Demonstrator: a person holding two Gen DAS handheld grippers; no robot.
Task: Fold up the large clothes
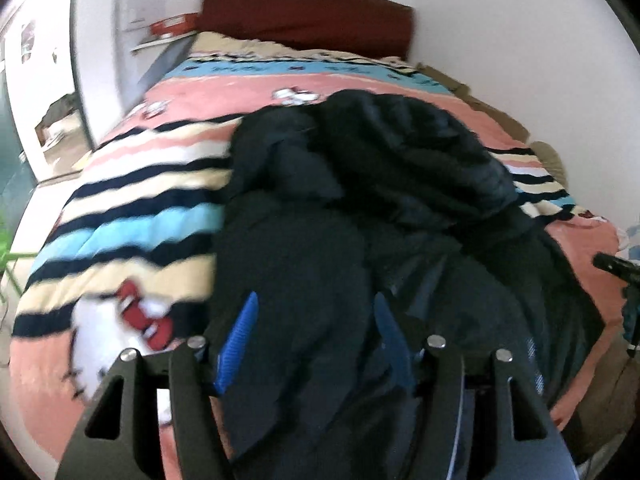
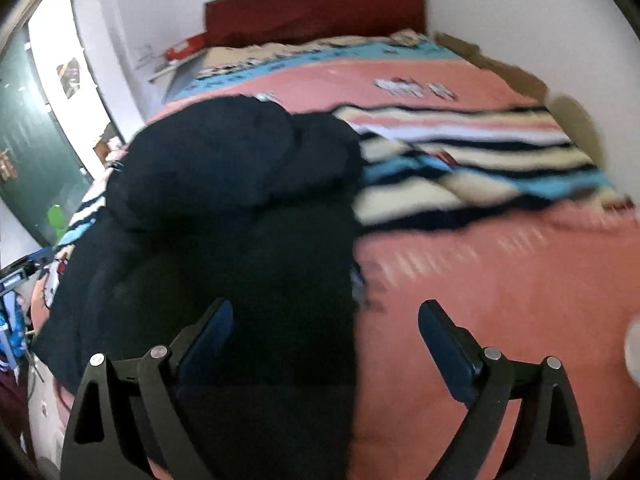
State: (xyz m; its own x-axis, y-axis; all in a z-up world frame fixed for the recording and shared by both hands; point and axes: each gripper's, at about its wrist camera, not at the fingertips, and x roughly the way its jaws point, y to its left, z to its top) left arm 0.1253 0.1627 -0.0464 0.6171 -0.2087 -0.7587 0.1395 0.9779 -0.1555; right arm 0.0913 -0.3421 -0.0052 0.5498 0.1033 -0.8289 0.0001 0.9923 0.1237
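Note:
A large dark navy padded garment [image 1: 380,208] lies bunched on the bed, its bulky upper part heaped toward the headboard. My left gripper [image 1: 315,298] hovers over its near part with the blue fingers [image 1: 240,340] spread apart and fabric below them, not pinched. In the right wrist view the same garment [image 2: 224,200] fills the left half. My right gripper [image 2: 326,306] stands wide open above the garment's straight right edge, one finger over the dark cloth and the other over the pink blanket.
The bed carries a pink blanket [image 2: 500,280] with cream, black and light blue stripes [image 1: 132,208] and cartoon prints. A dark red headboard [image 1: 308,12] stands against the white wall. A shelf with a red box [image 1: 172,26] sits at the bed's far left.

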